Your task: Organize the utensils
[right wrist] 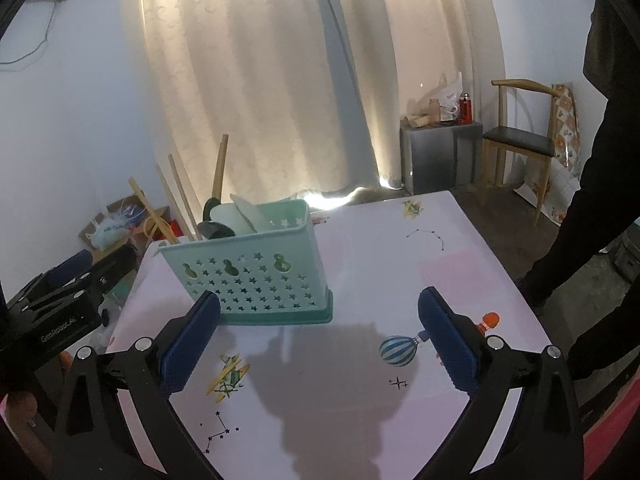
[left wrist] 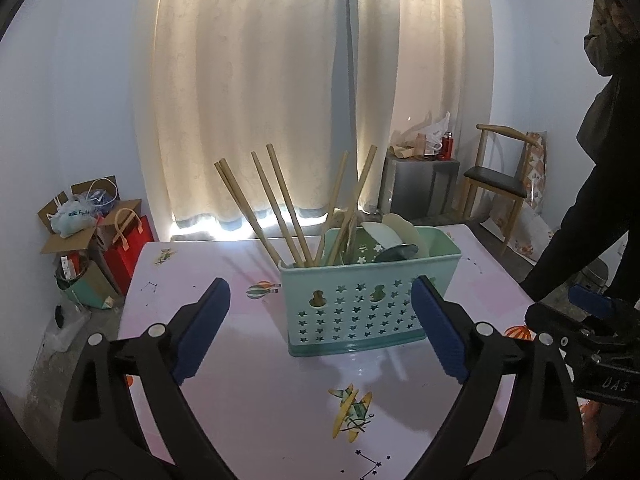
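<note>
A mint-green basket (left wrist: pixel 360 300) with star-shaped holes stands upright on the pink bench (left wrist: pixel 260 400), toward its far half. Several wooden chopsticks (left wrist: pixel 280 208) stick up out of its left end, leaning at different angles, and pale and dark spoons (left wrist: pixel 396 240) lie crowded in its right part; how the inside is divided cannot be told. The left tool (left wrist: pixel 320 332) hangs above the bench just in front of the basket, its 2 blue-padded jaws spread wide with nothing between them but the view of the basket, which they do not touch. The right tool (right wrist: pixel 320 340) hangs over the bench too, jaws likewise wide apart and empty, with the basket up and to the left of its gap; whether its left pad touches the basket's near lower corner cannot be told. Each tool shows at the edge of the other's view. Printed on the bench are a striped balloon (right wrist: pixel 398 350), a small airplane (left wrist: pixel 352 410) and star patterns. Behind the bench hang cream curtains (left wrist: pixel 248 100) with light along the bottom, a wooden chair (right wrist: pixel 520 140) stands at the right, beside a grey cabinet (right wrist: pixel 440 156) with a red bottle on top, and boxes and bags (left wrist: pixel 92 232) sit on the floor at the left. A person in dark clothing (right wrist: pixel 600 200) stands at the right edge.
</note>
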Available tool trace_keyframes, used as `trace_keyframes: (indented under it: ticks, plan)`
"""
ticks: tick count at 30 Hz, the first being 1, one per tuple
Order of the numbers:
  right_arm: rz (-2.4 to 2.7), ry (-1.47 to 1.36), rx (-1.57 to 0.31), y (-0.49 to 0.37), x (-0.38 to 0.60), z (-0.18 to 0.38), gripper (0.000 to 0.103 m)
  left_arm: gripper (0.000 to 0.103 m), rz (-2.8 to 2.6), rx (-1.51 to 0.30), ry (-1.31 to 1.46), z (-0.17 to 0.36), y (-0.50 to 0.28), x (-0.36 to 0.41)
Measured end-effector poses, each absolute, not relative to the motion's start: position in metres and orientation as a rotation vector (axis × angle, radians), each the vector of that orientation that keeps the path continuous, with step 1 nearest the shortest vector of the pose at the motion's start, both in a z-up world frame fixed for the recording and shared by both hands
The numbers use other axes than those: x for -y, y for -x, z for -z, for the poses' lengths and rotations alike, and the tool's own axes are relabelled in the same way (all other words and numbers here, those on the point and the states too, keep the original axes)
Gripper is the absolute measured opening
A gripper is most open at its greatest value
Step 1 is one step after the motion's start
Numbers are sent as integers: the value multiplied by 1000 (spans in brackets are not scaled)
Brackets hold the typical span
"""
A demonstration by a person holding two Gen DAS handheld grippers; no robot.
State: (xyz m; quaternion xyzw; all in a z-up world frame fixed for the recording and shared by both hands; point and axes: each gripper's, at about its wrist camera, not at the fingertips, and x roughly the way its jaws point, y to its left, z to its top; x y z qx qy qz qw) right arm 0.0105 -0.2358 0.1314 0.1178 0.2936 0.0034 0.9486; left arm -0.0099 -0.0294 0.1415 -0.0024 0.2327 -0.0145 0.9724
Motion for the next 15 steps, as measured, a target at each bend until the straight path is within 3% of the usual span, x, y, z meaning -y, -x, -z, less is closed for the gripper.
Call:
trace_keyframes:
  ticks: [15]
  plan:
    - [-2, -218, -593, -10, 220, -135, 97, 88, 16, -474, 36, -140, 11, 23]
